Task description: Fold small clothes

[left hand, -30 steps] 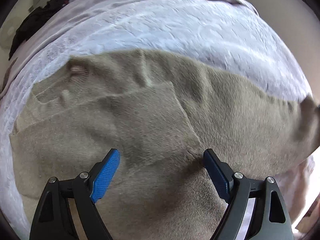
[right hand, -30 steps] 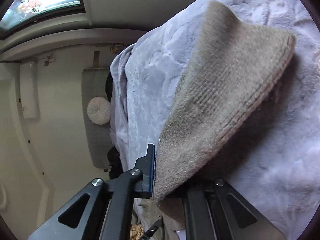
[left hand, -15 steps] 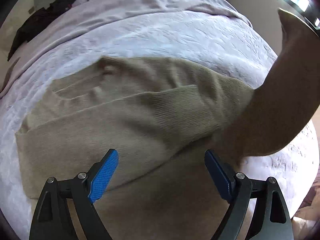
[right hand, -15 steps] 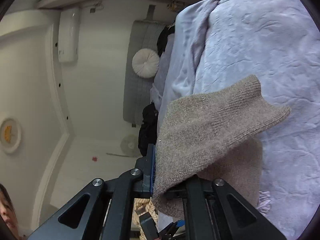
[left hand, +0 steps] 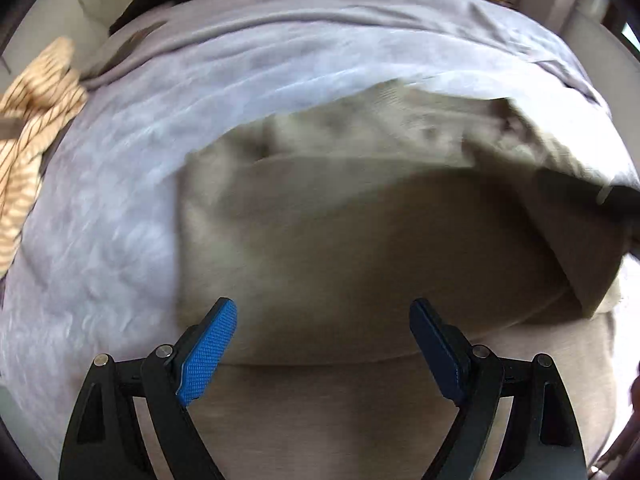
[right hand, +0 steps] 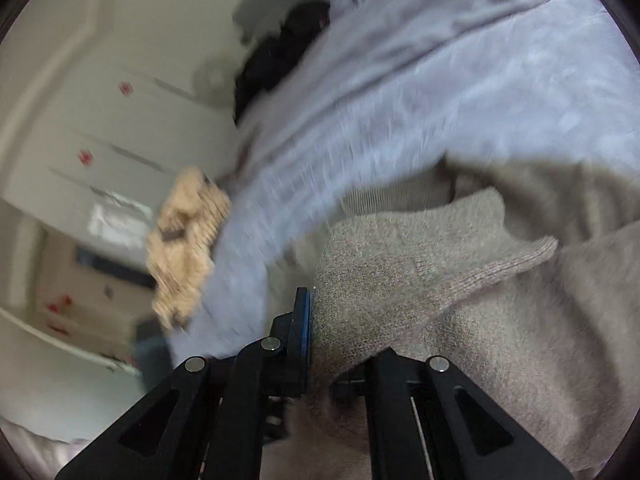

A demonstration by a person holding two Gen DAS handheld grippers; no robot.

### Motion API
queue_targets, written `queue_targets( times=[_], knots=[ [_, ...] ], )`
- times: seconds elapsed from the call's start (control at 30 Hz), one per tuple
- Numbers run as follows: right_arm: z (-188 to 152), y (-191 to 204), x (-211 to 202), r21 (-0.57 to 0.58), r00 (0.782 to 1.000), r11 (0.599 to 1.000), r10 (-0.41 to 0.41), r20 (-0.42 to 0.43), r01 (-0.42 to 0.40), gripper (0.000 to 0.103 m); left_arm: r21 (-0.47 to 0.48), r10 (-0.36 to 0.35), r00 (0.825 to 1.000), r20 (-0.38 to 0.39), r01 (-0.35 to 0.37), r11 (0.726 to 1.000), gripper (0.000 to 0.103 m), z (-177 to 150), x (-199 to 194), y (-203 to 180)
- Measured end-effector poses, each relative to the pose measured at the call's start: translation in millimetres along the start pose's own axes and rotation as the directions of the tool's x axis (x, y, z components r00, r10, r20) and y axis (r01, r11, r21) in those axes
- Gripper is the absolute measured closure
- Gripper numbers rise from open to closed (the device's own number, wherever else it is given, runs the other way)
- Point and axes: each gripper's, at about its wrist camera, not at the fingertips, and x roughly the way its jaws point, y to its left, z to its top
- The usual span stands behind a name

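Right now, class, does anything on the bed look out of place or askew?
The striped tan garment lies crumpled at the edge of the lavender blanket, unfolded. The beige sweater is only mid-fold, one corner clamped in the right gripper.

No writing, label, brand or number can be read in either view. The only sign-like marks are small red shapes on the pale wall panels (right hand: 100, 136) to the left of the bed blanket (right hand: 460, 92) in the right wrist view, and they are too blurred to make out.
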Motion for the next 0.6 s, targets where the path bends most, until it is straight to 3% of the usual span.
queue_targets(
  times=[0.13,0.17,0.2,0.27,0.33,0.4,0.43,0.47,0.53,0.6],
  knots=[
    [-27,-6,58,-0.046,0.976,0.984,-0.177,-0.126,0.173,0.090,-0.038,-0.003,0.999,-0.035,0.001,0.999,0.014,-11,12,24],
    [-32,-9,65,-0.037,0.966,0.978,-0.209,-0.149,0.206,0.081,-0.044,-0.011,0.999,-0.037,0.010,0.999,0.014,-12,13,28],
    [-34,-12,67,-0.018,0.967,0.979,-0.205,-0.155,0.204,0.075,-0.051,-0.024,0.999,-0.039,0.022,0.998,0.014,-14,14,32],
    [-33,-6,59,0.019,0.976,0.984,-0.173,-0.135,0.177,0.052,-0.057,-0.036,0.999,-0.036,0.034,0.998,0.014,-17,12,37],
    [-37,2,45,0.058,0.979,0.980,-0.183,-0.095,0.189,0.052,-0.062,-0.045,0.998,-0.031,0.043,0.997,0.014,-18,10,40],
    [-36,8,34,0.105,0.982,0.977,-0.185,-0.041,0.188,0.057,-0.069,-0.057,0.998,-0.025,0.055,0.996,0.014,-19,6,46],
    [-37,12,22,0.120,0.984,0.976,-0.179,-0.025,0.181,0.084,-0.072,-0.062,0.998,-0.020,0.061,0.996,0.014,-20,3,49],
    [-33,13,19,0.136,0.983,0.974,-0.182,-0.003,0.180,0.097,-0.073,-0.064,0.998,-0.015,0.063,0.995,0.014,-22,1,52],
    [-30,28,17,0.103,0.980,0.976,-0.196,0.023,0.192,0.097,-0.077,-0.066,0.998,-0.004,0.065,0.995,0.014,-25,-4,59],
    [-29,53,22,-0.022,0.969,0.969,-0.245,0.029,0.246,0.097,-0.080,-0.064,0.998,0.002,0.064,0.995,0.014,-28,-8,64]
  ],
)
